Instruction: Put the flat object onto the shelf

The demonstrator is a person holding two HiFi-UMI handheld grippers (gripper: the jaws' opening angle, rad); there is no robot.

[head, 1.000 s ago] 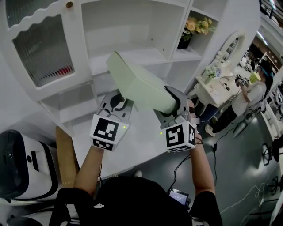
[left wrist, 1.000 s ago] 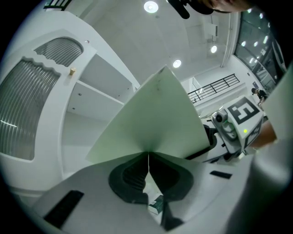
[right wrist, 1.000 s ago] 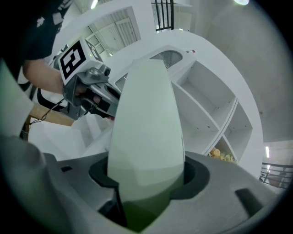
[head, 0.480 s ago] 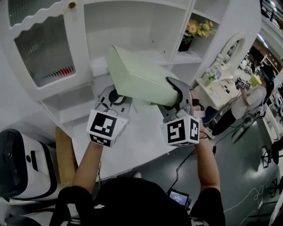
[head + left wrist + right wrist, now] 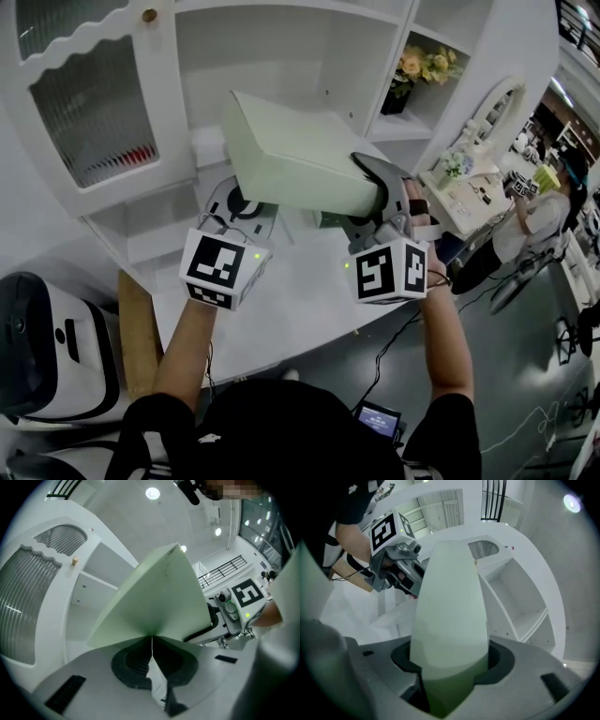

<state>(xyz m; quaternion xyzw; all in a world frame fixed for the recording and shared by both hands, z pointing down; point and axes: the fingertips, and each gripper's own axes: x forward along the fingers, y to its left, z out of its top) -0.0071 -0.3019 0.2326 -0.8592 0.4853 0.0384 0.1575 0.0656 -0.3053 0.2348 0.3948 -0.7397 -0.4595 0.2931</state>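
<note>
Clamps the pale green box (image 5: pixel 295 155) by one end between the jaws of the right gripper (image 5: pixel 371 195). Props its underside just beyond the closed jaws of the left gripper (image 5: pixel 239 204). Probably light, stiff, smooth; needs a firm hold at the edges.

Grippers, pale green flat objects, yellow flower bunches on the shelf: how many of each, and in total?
Grippers: 2, the left gripper and the right gripper
Pale green flat object: 1
Yellow flower bunch: 1
Total: 4
</note>
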